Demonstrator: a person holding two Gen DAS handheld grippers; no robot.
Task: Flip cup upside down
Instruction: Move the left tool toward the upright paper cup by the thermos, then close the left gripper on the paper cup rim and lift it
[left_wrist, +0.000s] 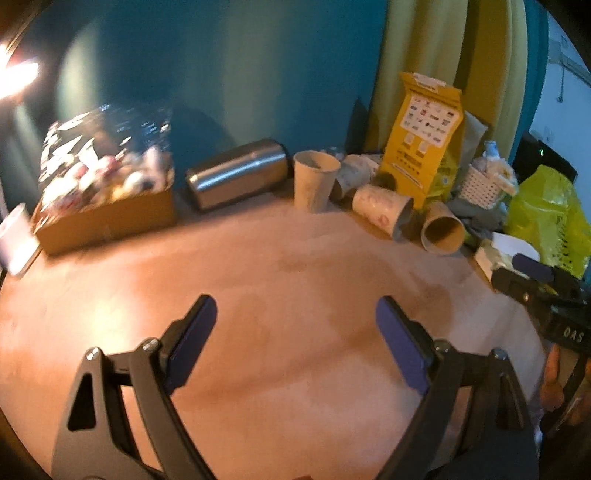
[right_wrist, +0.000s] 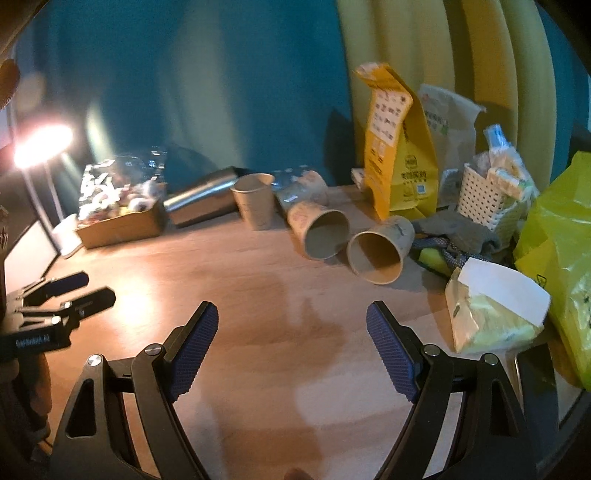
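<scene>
An upright paper cup (left_wrist: 314, 180) (right_wrist: 255, 206) stands at the back of the wooden table (left_wrist: 277, 295). A printed cup (left_wrist: 382, 208) (right_wrist: 320, 230) and a plain brown cup (left_wrist: 442, 229) (right_wrist: 380, 248) lie on their sides to its right, mouths toward me. My left gripper (left_wrist: 295, 325) is open and empty over the table's front. My right gripper (right_wrist: 291, 332) is open and empty, well short of the lying cups. The left gripper also shows at the left edge of the right wrist view (right_wrist: 70, 291).
A steel canister (left_wrist: 236, 173) lies beside a cardboard box of snacks (left_wrist: 107, 192) at back left. A yellow bag (left_wrist: 424, 136), white basket (left_wrist: 480, 184), green plastic bag (left_wrist: 546, 218) and tissue pack (right_wrist: 491, 314) crowd the right. A lamp (right_wrist: 40, 147) glows left.
</scene>
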